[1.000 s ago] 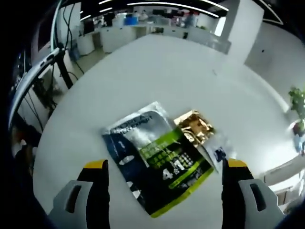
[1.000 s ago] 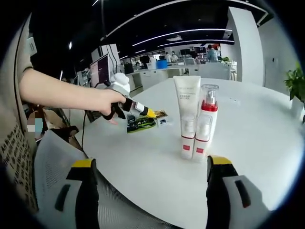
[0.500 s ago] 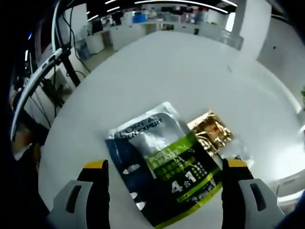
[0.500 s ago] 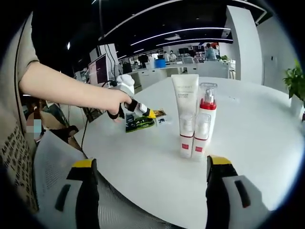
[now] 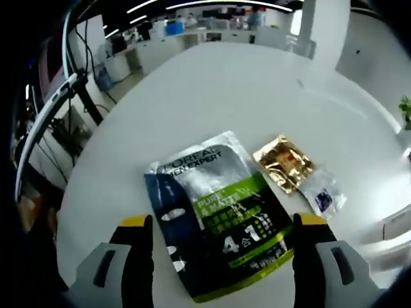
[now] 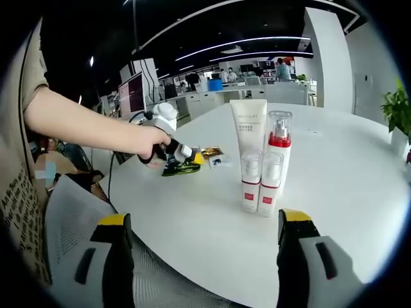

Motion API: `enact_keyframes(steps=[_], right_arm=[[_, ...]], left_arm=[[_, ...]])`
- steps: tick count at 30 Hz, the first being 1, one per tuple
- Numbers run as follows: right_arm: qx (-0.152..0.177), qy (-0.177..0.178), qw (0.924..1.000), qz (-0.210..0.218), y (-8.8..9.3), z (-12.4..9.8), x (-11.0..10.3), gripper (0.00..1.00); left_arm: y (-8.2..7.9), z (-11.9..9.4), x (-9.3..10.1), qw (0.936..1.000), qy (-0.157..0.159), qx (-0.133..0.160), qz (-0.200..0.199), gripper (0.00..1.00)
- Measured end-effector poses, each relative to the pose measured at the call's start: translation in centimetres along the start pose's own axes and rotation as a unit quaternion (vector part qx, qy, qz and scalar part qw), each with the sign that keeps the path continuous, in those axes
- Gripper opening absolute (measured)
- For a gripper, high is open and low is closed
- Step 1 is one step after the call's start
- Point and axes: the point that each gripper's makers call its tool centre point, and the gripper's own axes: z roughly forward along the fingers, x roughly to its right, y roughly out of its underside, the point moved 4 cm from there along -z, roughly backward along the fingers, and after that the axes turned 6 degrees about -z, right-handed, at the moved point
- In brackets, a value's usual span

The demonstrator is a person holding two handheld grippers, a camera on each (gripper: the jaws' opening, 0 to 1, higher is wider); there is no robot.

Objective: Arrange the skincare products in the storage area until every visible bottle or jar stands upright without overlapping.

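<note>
In the left gripper view a dark blue, silver and green sachet (image 5: 215,215) lies flat on the white round table (image 5: 212,96), between the open jaws of my left gripper (image 5: 218,239). A gold sachet (image 5: 283,162) and a small clear sachet (image 5: 323,196) lie to its right. In the right gripper view a white tube (image 6: 251,154) and a clear pump bottle with a red collar (image 6: 275,163) stand upright side by side. My right gripper (image 6: 204,228) hangs open near the table edge, apart from them. The left gripper (image 6: 173,151), held by a person's hand, hovers over the sachets (image 6: 183,168).
A person's forearm (image 6: 83,122) reaches in from the left in the right gripper view. Office desks and monitors (image 6: 135,93) stand behind the table. A green plant (image 6: 398,112) is at the far right. A cable stand (image 5: 70,83) rises left of the table.
The left gripper has drawn lower and closer over the big sachet, with the gold and clear sachets now more fully visible. The right gripper view is almost unchanged.
</note>
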Motion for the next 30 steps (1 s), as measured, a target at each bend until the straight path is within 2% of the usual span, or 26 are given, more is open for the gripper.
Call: enact_keyframes(steps=[9, 15, 23, 30], right_arm=[[-0.002, -0.001, 1.0000, -0.001, 0.06, 0.03, -0.05, 0.94], [-0.003, -0.001, 1.0000, -0.001, 0.09, 0.03, -0.06, 0.93], [-0.003, 0.002, 1.0000, 0.001, 0.10, 0.02, 0.03, 0.93], [-0.004, 0.004, 1.0000, 0.002, 0.11, 0.02, 0.09, 0.93]], left_arm=[[0.07, -0.53, -0.65, 0.9984, 0.030, 0.036, 0.034, 0.68], [0.21, -0.78, -0.83, 0.9969, 0.040, 0.049, 0.046, 0.66], [0.09, -0.71, -0.63, 0.9958, 0.050, 0.048, 0.060, 0.63], [0.22, -0.92, -0.14, 0.9939, 0.063, 0.049, 0.075, 0.53]])
